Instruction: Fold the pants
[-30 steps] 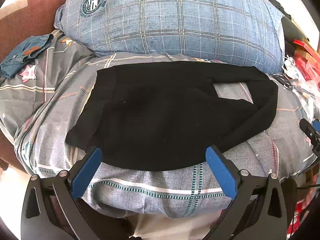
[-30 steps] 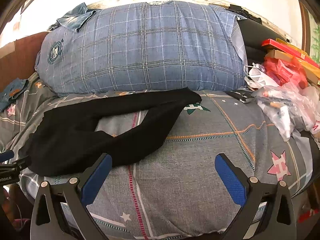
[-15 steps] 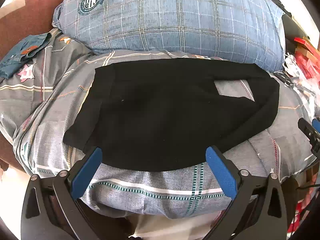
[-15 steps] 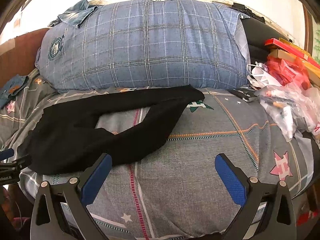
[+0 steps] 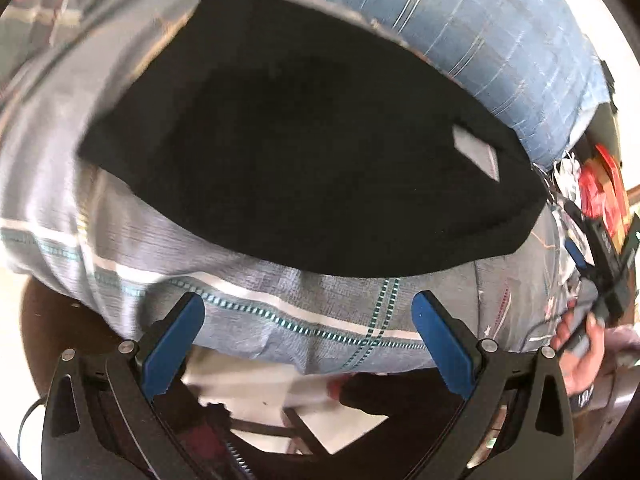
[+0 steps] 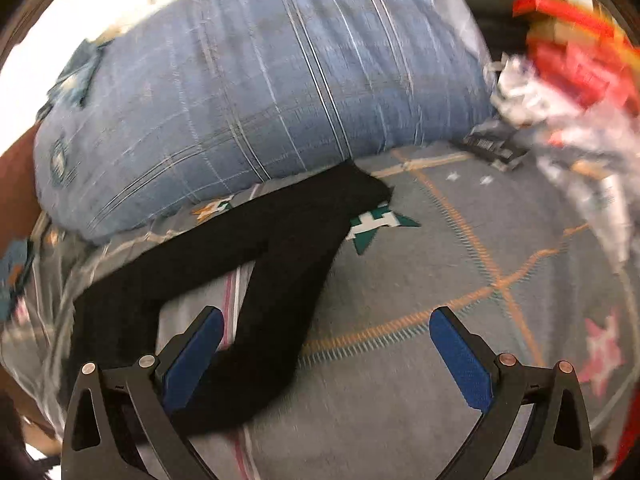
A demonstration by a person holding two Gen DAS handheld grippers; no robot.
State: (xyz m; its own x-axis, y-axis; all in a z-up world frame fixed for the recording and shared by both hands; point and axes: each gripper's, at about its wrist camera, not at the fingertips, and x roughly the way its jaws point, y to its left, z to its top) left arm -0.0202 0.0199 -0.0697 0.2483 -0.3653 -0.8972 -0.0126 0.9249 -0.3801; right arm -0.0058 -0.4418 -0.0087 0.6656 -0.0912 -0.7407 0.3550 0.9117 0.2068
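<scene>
Black pants (image 5: 304, 152) lie spread flat on a grey patterned quilt (image 5: 280, 316), with a small gap of quilt showing between the legs near the right. My left gripper (image 5: 308, 316) hangs open just short of the pants' near edge, over the quilt's front. In the right wrist view the pants (image 6: 280, 264) run from the left up to the leg ends near the pillow. My right gripper (image 6: 326, 330) is open above the near leg, its left finger (image 6: 192, 356) over the black cloth. Both views are blurred by motion.
A big blue plaid pillow (image 6: 248, 92) lies behind the pants. Red boxes (image 6: 576, 60) and clear plastic bags (image 6: 592, 160) crowd the right side. A hand (image 5: 580, 356) holding the other gripper shows at the left wrist view's right edge. The quilt's front edge drops off below.
Both grippers have swung and tilted fast, blurring the views. The left one now sits closer over the pants' near edge; the right one has moved in over the near leg. The pants lie as before.
</scene>
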